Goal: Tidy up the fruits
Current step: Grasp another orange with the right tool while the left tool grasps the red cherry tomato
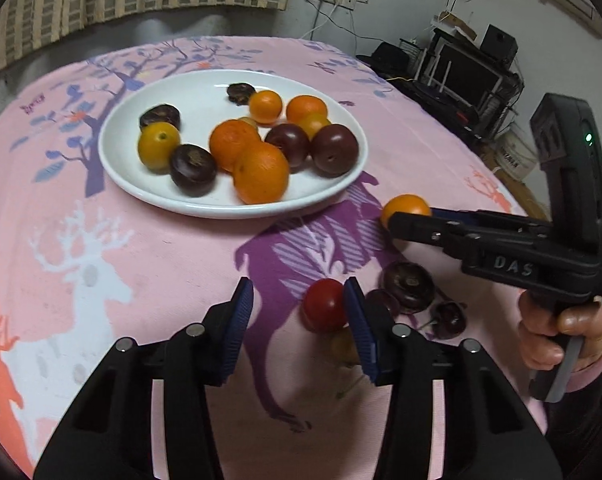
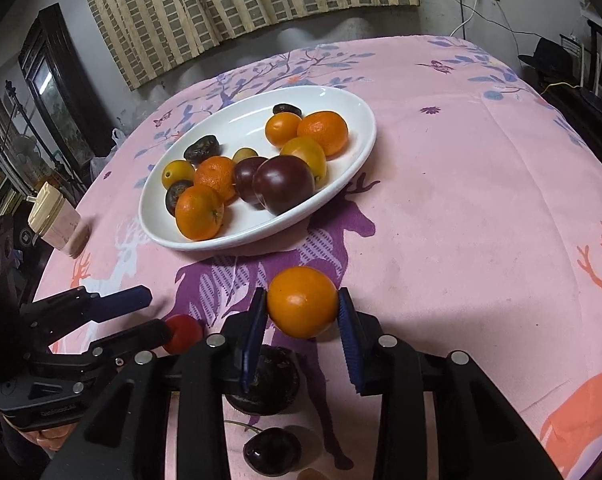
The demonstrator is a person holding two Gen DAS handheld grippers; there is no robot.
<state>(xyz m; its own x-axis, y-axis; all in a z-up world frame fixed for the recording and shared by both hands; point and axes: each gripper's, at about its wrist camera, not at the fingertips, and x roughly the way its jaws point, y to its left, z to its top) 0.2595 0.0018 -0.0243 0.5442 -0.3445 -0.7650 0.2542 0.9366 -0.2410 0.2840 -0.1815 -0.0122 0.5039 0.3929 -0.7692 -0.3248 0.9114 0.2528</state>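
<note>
A white oval plate (image 1: 133, 184) (image 2: 353, 160) on the pink tablecloth holds several oranges, yellow fruits and dark plums. My right gripper (image 2: 303, 306) (image 1: 397, 220) is shut on an orange fruit (image 2: 302, 302) (image 1: 405, 207), held just right of and nearer than the plate. My left gripper (image 1: 299, 300) is open; its right finger (image 1: 359, 320) touches a red cherry tomato (image 1: 324, 305) (image 2: 183, 333) lying on the cloth. Dark fruits (image 1: 409, 286) (image 2: 271, 450) lie loose beside the tomato.
A cup with a wooden lid (image 2: 55, 220) stands near the table's left edge. Curtains hang behind the table. Shelves with electronics (image 1: 461, 68) stand at the right.
</note>
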